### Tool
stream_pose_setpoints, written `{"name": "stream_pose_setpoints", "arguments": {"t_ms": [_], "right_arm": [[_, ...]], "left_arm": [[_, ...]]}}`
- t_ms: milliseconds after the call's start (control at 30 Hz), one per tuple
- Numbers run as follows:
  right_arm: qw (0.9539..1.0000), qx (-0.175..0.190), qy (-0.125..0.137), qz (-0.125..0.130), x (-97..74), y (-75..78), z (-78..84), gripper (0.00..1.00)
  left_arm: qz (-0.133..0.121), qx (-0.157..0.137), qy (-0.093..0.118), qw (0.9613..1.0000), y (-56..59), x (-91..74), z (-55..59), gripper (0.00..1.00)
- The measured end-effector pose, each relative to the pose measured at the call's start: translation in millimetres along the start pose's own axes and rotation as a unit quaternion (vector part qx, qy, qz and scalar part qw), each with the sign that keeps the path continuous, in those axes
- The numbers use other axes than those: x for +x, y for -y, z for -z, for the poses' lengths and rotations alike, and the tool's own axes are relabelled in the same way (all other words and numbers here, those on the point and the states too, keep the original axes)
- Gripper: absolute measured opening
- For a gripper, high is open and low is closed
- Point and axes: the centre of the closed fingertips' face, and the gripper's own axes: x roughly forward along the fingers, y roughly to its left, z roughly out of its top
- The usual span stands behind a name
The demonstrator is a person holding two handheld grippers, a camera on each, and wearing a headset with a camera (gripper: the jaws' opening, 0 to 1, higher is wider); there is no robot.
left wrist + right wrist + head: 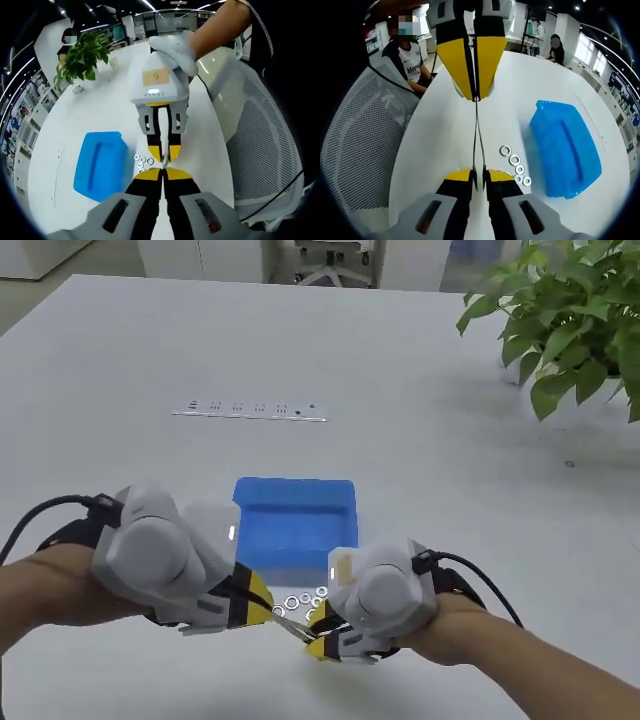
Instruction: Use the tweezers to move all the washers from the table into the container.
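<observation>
"Washers (pixel 514 160), those small flat silver metal rings, were the job, but begin at the fingers: how were they set?"

"Both pairs were pressed in. The right gripper (pixel 478 175) had its yellow-tipped fingers (pixel 457 176) pinching the slim bare-metal tweezers (pixel 477 130) across both arms, where the arms stood a little apart. The left gripper (pixel 163 171), facing it tip to tip, nipped the far end, where the arms ran together. Whether that end was the joint or the points, I could not tell."

"And where were the washers?"

"Some five of them lay flat in a short row on the white table (pixel 400 390), toward its near edge, just beside the tweezers and between the two grippers. None was gripped. The blue rectangular plastic container (pixel 295 485) sat just beyond them, its near wall close to the row, and its inside looked bare."

"Which step was that, then?"

"I judged it the readying of the tool. The tweezers were held between both grippers and no washer had yet been lifted."

"What did the next move call for?"

"One gripper would have to let go, leaving the other with a squeeze light enough to keep the points apart. Then the points needed lowering over the end washer, either through its hole or across its rim. Thin rings on a smooth top would likely skate away from a clumsy nip."
</observation>
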Motion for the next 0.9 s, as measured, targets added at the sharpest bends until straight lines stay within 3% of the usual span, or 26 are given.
{"name": "stream_pose_setpoints", "arguments": {"t_ms": [300, 533, 733, 900], "right_arm": [[0.9997, 0.012, 0.02, 0.001, 2.3, -3.0, -9.0, 0.12], [0.9996, 0.014, 0.024, 0.0, 7.1, -6.8, -8.1, 0.12], [0.9993, 0.02, 0.031, 0.003, 5.9, -6.4, -7.3, 0.12], [0.9991, 0.022, 0.036, 0.002, 6.6, -7.1, -8.4, 0.12]], "left_arm": [[0.0, 0.018, 0.019, 0.9996, 0.7, 0.7, -23.3, 0.05], [0.009, 0.021, 0.033, 0.9992, 2.8, 10.1, -30.6, 0.05], [0.016, 0.017, 0.049, 0.9985, 2.3, 12.7, -33.1, 0.06], [0.03, 0.024, 0.036, 0.9986, 6.8, 21.1, -23.3, 0.06]]}}
